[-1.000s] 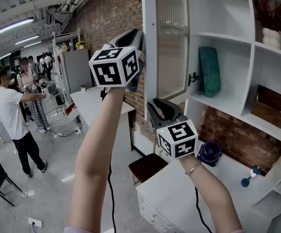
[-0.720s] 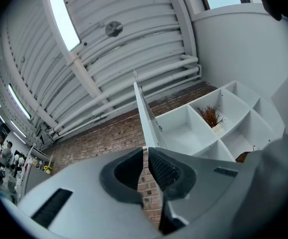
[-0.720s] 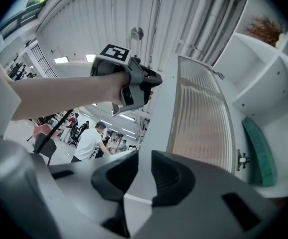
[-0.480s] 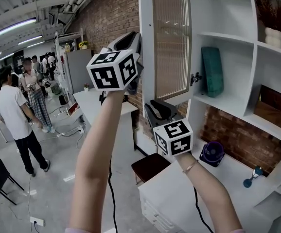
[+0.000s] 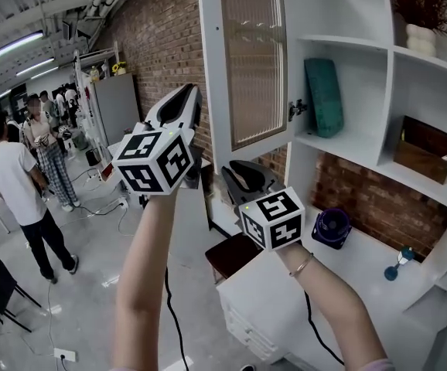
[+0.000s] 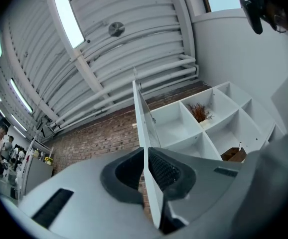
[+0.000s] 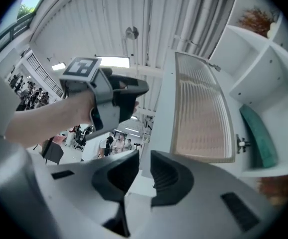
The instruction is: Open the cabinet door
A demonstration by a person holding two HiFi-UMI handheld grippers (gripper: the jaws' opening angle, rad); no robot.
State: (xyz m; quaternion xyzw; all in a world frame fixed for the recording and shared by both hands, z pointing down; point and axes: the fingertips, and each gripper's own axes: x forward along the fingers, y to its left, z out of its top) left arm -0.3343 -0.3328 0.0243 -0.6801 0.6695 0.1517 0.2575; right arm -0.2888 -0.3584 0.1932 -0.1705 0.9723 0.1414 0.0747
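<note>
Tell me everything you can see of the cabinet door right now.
The door is a tall white frame around a ribbed, translucent panel that looks like glass. It stands open, turned well out from the cabinet, upright, and hangs on a small metal hinge at its inner edge. The left gripper is shut on its free edge, with the thin white edge between the pads. Nothing else touches it.

Matt white cabinet door (image 5: 210, 91), ribbed glass (image 5: 253, 60)
</note>
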